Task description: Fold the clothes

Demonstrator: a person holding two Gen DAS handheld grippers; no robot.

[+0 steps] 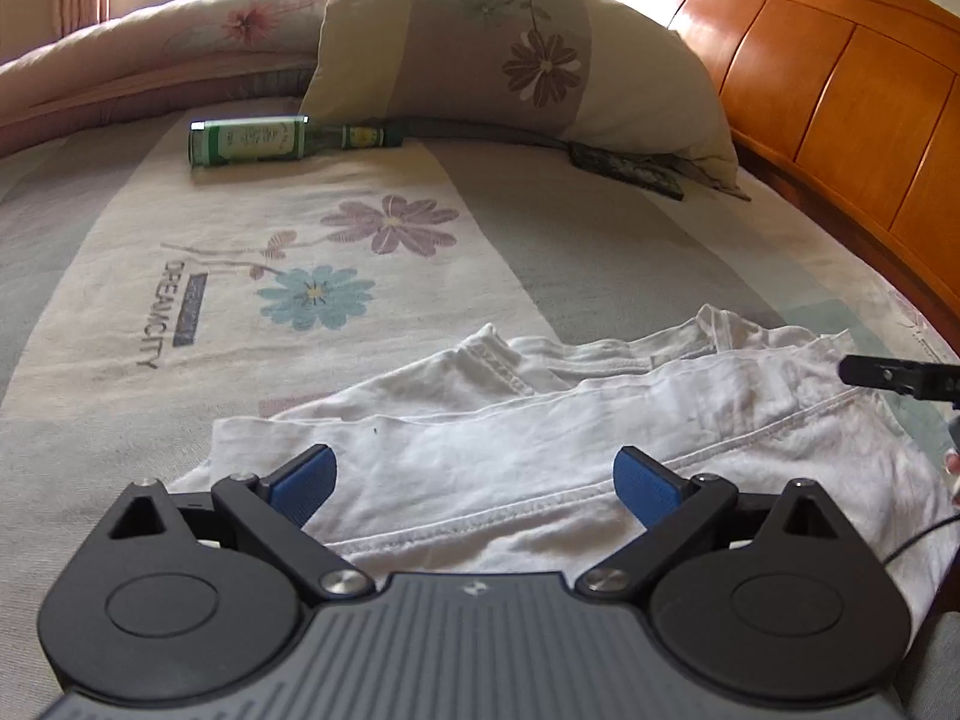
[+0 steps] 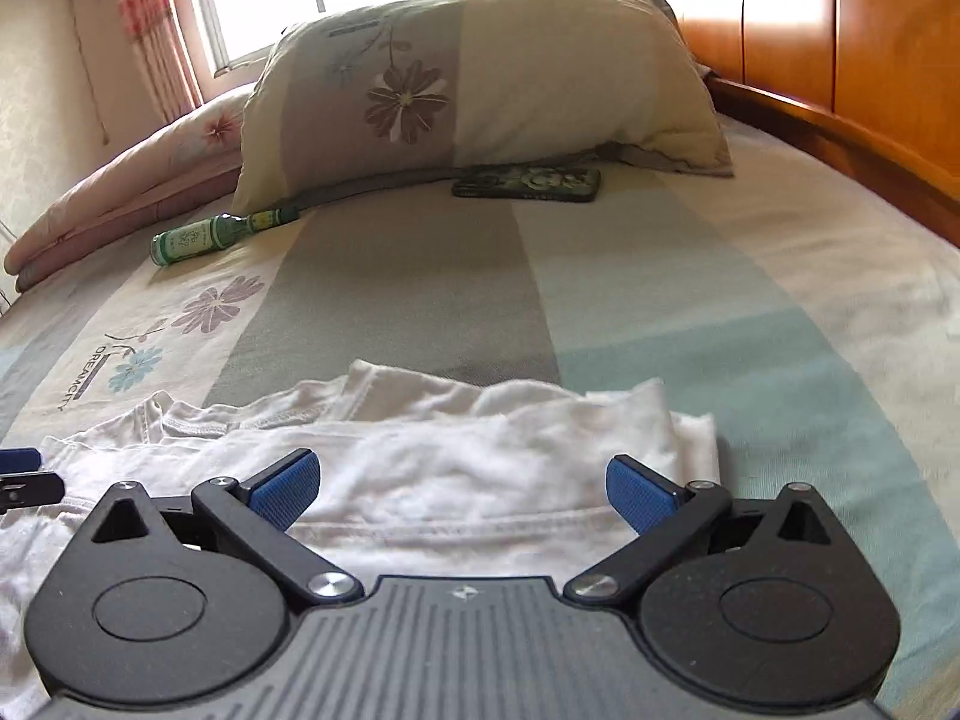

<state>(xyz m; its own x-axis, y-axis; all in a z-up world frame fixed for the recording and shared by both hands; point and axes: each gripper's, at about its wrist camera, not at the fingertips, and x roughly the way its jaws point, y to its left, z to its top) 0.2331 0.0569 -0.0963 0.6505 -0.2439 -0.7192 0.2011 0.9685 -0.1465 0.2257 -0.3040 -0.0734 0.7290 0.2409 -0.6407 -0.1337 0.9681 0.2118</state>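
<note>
Both the left gripper [image 1: 474,489] and right gripper [image 2: 462,492] are hovering wide apart, empty, over the white garment [image 1: 540,444] lying on the bed [image 2: 750,300]; it looks light, limp, best pinched at a hem.

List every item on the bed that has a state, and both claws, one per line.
left claw: open, above the garment, holding nothing
right claw: open, above the garment, holding nothing
white garment: partly folded, layered, rumpled, flat on the sheet
green bottle: lying on its side
phone: flat by the pillow
pillow: propped near the headboard
</note>
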